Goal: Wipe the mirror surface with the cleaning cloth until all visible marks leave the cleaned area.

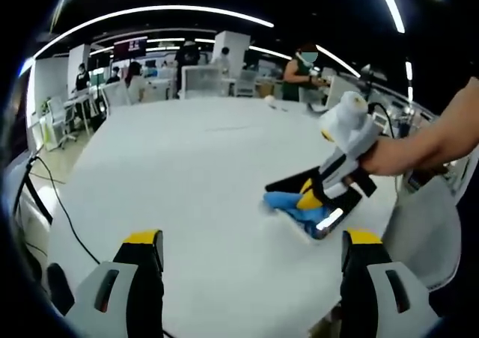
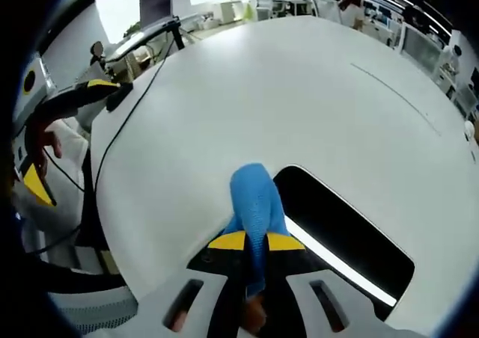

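Note:
A dark rectangular mirror (image 2: 352, 237) lies flat on the white table (image 2: 299, 91), reflecting a bright ceiling light strip. My right gripper (image 2: 256, 241) is shut on a blue cleaning cloth (image 2: 254, 196), pressing it down at the mirror's near left edge. In the left gripper view the same cloth (image 1: 288, 203) shows beside the mirror (image 1: 288, 182), with the right gripper (image 1: 318, 203) reaching down onto it from a person's hand. My left gripper (image 1: 251, 241) hovers open over the table, well short of the mirror, with nothing between its yellow-tipped fingers.
Black cables (image 1: 63, 211) trail off the table's left side. A chair (image 1: 430, 226) stands by the table on the right. Desks, chairs and several people (image 1: 299, 72) are in the room beyond the far edge.

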### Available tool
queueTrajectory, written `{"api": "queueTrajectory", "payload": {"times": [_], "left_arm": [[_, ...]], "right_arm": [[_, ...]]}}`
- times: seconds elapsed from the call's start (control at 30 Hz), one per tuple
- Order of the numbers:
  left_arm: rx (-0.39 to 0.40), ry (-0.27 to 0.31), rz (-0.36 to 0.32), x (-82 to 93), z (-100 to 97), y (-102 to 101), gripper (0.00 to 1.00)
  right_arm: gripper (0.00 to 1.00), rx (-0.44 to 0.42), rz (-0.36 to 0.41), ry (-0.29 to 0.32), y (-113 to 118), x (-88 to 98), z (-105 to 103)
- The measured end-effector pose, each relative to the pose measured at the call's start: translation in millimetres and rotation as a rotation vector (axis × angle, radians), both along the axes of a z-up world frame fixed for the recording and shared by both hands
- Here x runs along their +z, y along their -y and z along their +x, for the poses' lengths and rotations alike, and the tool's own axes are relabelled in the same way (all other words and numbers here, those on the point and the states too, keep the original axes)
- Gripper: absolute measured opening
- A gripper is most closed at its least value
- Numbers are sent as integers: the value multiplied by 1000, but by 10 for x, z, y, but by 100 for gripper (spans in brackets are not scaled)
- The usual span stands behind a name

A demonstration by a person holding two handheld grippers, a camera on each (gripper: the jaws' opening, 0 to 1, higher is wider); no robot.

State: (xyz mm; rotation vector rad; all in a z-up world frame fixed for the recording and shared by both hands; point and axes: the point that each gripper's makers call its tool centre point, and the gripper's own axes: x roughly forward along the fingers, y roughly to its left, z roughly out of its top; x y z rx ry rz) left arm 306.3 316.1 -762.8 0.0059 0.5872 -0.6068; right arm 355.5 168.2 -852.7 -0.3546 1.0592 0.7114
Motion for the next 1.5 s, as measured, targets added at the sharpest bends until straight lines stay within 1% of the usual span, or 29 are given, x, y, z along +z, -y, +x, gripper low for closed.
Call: {"api": "queueTrajectory", "payload": {"times": [0.2,0.27,0.33,0.5,0.67,0.9,1.13,1.33,1.5], "left_arm": [[-1,-8,11,-39,-38,-7,100],[-3,-2,12,-39,-44,-3,100],[-2,4,9,-33,-51,8,100],[1,-7,8,-69,-91,39,100],[7,-11,-5,-67,-113,71,100],[16,-16,-9,-71,-114,41,100],[25,-30,-16,-119,-152,54,100],[30,-27,-18,-102,-145,61,100],[47,-34,-25,-102,-135,41,100]], "right_arm": [[2,6,-4,2,-4,1,31],[2,13,-11,9,1,4,59],[2,12,-9,8,2,7,103],[3,10,-5,6,-10,11,205],[3,11,-10,5,-11,12,338],[3,12,-11,1,-6,11,464],[2,18,-2,1,-25,6,613],[2,29,-10,7,-41,-3,666],[2,40,-12,0,-45,-10,684]]}}
